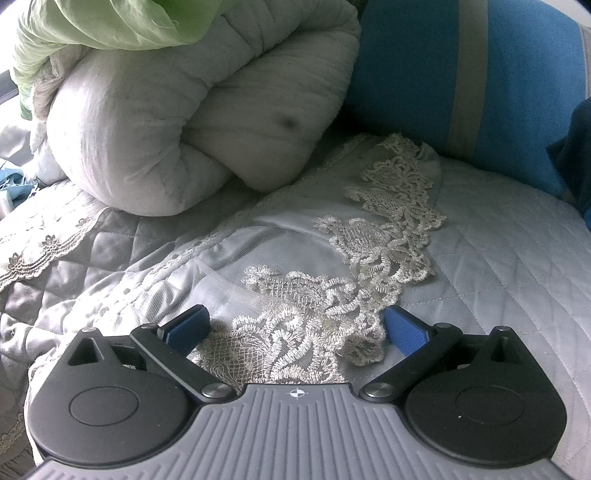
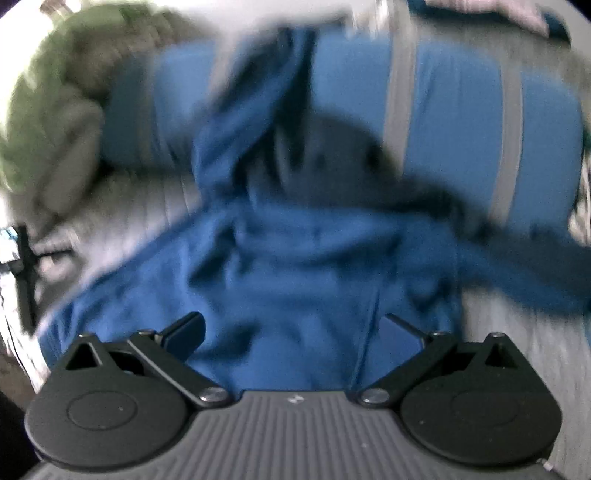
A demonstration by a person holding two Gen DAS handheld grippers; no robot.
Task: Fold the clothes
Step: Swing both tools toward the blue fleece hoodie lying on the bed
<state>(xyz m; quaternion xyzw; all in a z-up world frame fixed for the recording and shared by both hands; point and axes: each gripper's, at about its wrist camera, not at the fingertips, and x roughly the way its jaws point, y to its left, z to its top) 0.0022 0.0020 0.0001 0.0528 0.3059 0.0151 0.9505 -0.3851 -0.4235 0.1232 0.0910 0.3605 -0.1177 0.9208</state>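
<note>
In the left wrist view my left gripper [image 1: 297,328] stands open just above a pale lace-trimmed cloth [image 1: 332,288] spread on the quilted bed cover [image 1: 498,258]; nothing is between its blue pads [image 1: 404,330]. In the blurred right wrist view a dark blue garment [image 2: 288,258] lies crumpled on the bed in front of my right gripper [image 2: 293,325], which is open with the fabric lying under and between its fingers. A corner of the same blue garment [image 1: 570,147] shows at the right edge of the left wrist view.
A rolled white duvet [image 1: 177,122] with a light green cloth [image 1: 92,26] on top sits at the back left. A blue pillow with grey stripes [image 1: 480,85] lies behind, and the blue pillow [image 2: 461,110] also shows behind the garment. A dark stand [image 2: 26,273] is at the left edge.
</note>
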